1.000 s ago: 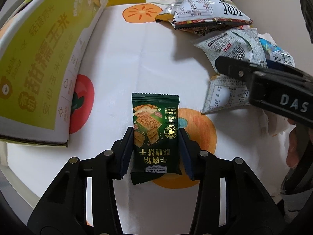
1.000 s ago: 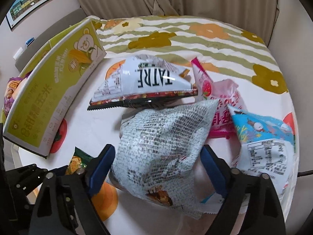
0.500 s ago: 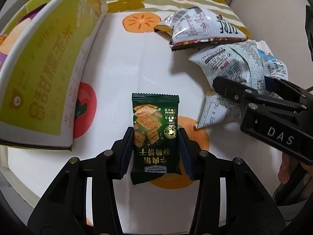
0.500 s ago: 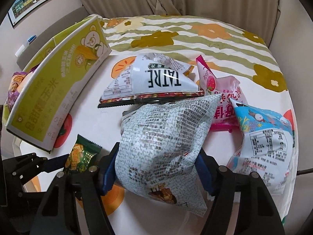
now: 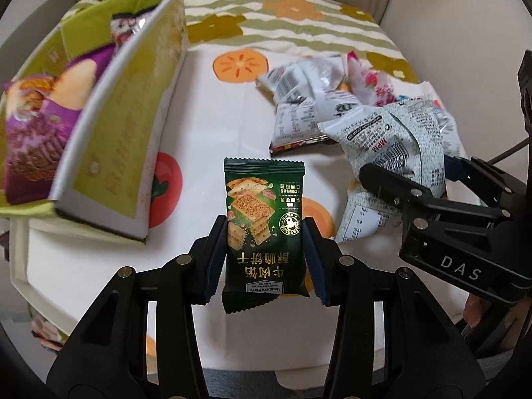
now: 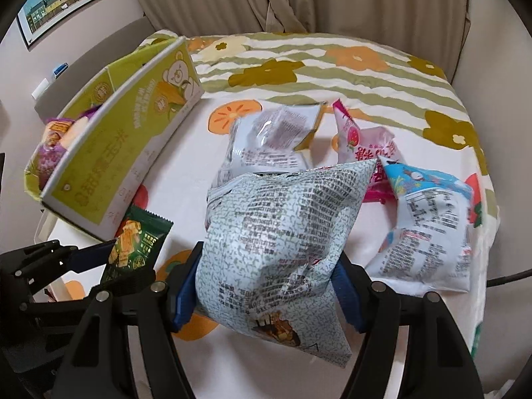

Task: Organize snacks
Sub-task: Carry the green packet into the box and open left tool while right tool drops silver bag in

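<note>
My left gripper (image 5: pixel 264 261) is shut on a dark green cracker packet (image 5: pixel 264 229) and holds it above the table; the packet also shows in the right wrist view (image 6: pixel 138 247). My right gripper (image 6: pixel 266 294) is shut on a pale grey-green printed snack bag (image 6: pixel 282 232), lifted off the table; that bag shows at the right of the left wrist view (image 5: pixel 399 143). An open yellow-green cardboard box (image 5: pixel 126 119) stands at the left with a purple snack bag (image 5: pixel 36 133) inside; the box also shows in the right wrist view (image 6: pixel 109 153).
Loose snacks lie on the fruit-print tablecloth (image 6: pixel 266 66): a silver-white bag (image 6: pixel 269 139), a pink bag (image 6: pixel 365 146), and a blue-and-white bag (image 6: pixel 429 229). A cable (image 6: pixel 508 276) runs off the right edge. Curtains hang behind.
Both grippers have risen with their snacks. The right gripper closed on the grey-green bag and lifted it. The box's open top with the purple bag has come into view.
</note>
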Demonstrator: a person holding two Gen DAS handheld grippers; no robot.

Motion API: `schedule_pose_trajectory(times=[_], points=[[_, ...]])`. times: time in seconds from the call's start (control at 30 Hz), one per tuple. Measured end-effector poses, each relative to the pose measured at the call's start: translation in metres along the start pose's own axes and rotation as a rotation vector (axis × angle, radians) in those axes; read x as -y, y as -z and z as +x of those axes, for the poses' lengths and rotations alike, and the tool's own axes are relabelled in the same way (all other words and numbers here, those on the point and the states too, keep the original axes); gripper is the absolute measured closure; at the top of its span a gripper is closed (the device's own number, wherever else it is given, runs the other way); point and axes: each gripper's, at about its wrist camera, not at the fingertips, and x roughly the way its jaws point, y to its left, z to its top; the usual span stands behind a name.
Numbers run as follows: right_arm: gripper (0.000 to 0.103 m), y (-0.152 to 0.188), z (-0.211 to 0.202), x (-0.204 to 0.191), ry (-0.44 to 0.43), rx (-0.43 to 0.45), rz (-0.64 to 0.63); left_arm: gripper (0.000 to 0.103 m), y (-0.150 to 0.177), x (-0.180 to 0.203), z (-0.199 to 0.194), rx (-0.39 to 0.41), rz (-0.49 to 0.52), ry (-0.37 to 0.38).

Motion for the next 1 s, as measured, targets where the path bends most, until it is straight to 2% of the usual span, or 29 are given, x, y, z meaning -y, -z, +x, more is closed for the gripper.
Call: schedule_pose_trajectory(times=[0.23,0.43,0.63,0.77,1.0], points=[[0.037,-0.011,-0.039,-0.014,0.013,0.063,0.004,0.062,-0.015,-0.010,-0.052,0.084,0.006,0.022],[0.037,-0.040,-0.069,-0.036,0.004,0.131,0.001,0.062,-0.043,-0.035,-0.094,0.160,0.005,0.037],[0.037,-0.074,-0.089,-0.072,-0.007,0.210,0.008,0.062,-0.079,-0.076,-0.130,0.235,0.019,0.050],[0.037,-0.104,-0.092,-0.104,-0.032,0.249,0.004,0.062,-0.106,-0.118,-0.148,0.270,0.013,0.058],[0.037,-0.151,-0.072,-0.159,-0.054,0.274,-0.005,0.062,-0.147,-0.192,-0.148,0.273,0.022,0.053]])
